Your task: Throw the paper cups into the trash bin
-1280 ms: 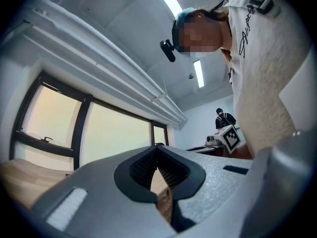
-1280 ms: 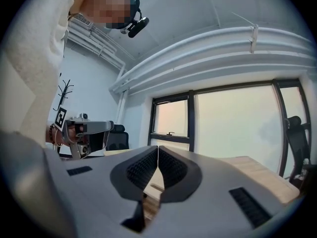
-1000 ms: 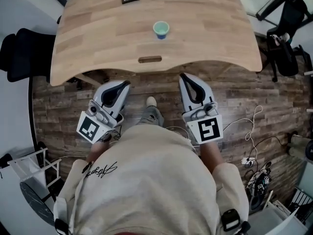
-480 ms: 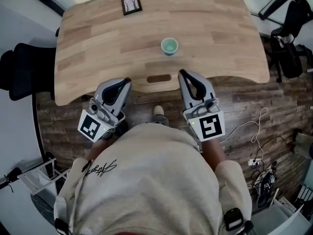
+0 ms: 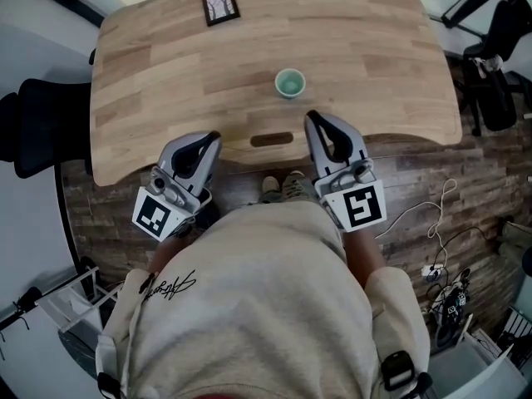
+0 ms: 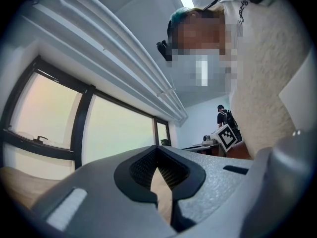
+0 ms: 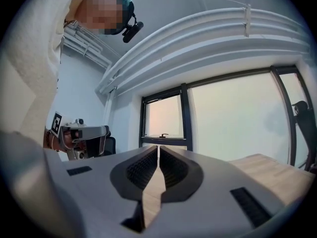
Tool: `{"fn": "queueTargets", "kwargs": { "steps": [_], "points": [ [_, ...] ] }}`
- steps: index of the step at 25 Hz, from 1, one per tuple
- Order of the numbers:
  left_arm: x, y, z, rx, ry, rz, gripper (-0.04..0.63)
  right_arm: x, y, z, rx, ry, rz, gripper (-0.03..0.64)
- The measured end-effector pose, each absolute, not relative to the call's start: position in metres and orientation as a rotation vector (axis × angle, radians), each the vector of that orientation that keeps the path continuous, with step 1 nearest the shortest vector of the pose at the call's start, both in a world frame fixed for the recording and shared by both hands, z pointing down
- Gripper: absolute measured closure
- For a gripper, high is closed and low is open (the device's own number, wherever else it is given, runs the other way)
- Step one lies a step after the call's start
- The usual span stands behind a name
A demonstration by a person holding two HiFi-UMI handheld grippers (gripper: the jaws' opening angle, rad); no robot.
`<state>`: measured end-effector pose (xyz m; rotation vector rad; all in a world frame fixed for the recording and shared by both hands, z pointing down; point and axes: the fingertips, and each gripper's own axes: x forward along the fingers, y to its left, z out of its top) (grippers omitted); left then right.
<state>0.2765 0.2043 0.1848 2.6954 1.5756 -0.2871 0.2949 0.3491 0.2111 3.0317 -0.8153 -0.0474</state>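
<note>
Forward came the left gripper (image 5: 213, 137) and right gripper (image 5: 310, 117), reaching the table (image 5: 166, 73) edge near 1 paper cup (image 5: 289, 82); both jaws were clenched, empty.

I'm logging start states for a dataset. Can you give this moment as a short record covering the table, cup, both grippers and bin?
surface: wooden table
paper cup: one, upright, near the table's near edge, untouched
also on table: small framed card, far side
left gripper: fingers together, empty, tip over the table's near edge
right gripper: fingers together, empty, tip just short of the cup, not touching it
trash bin: not in view
</note>
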Motion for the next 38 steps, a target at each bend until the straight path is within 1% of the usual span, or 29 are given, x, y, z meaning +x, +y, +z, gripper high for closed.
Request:
{"fn": "queueTargets", "kwargs": {
  "steps": [7, 14, 15, 17, 25, 29, 33, 38],
  "points": [
    [0.294, 0.207, 0.177, 2.758, 1.459, -0.316, 0.592, 0.314, 0.364, 0.235, 2.973, -0.859, 0.087, 0.604],
    [0.3, 0.225, 0.187, 2.763, 1.41, -0.267, 0.592, 0.325, 0.381, 0.263, 2.953, -0.921, 0.166, 0.6],
    [0.3, 0.228, 0.19, 2.765, 1.408, -0.255, 0.592, 0.327, 0.383, 0.268, 2.947, -0.931, 0.183, 0.587],
    [0.301, 0.234, 0.195, 2.769, 1.397, -0.229, 0.592, 0.331, 0.386, 0.279, 2.937, -0.946, 0.22, 0.54],
    [0.304, 0.235, 0.209, 2.809, 1.329, -0.172, 0.592, 0.35, 0.385, 0.331, 2.878, -1.018, 0.374, 0.44],
    [0.303, 0.232, 0.216, 2.82, 1.312, -0.135, 0.592, 0.36, 0.38, 0.355, 2.833, -1.058, 0.398, 0.372],
    [0.304, 0.231, 0.218, 2.838, 1.278, -0.117, 0.592, 0.369, 0.373, 0.379, 2.804, -1.085, 0.468, 0.351],
    [0.305, 0.228, 0.225, 2.869, 1.248, -0.08, 0.592, 0.382, 0.367, 0.4, 2.774, -1.106, 0.497, 0.345]
  ]
}}
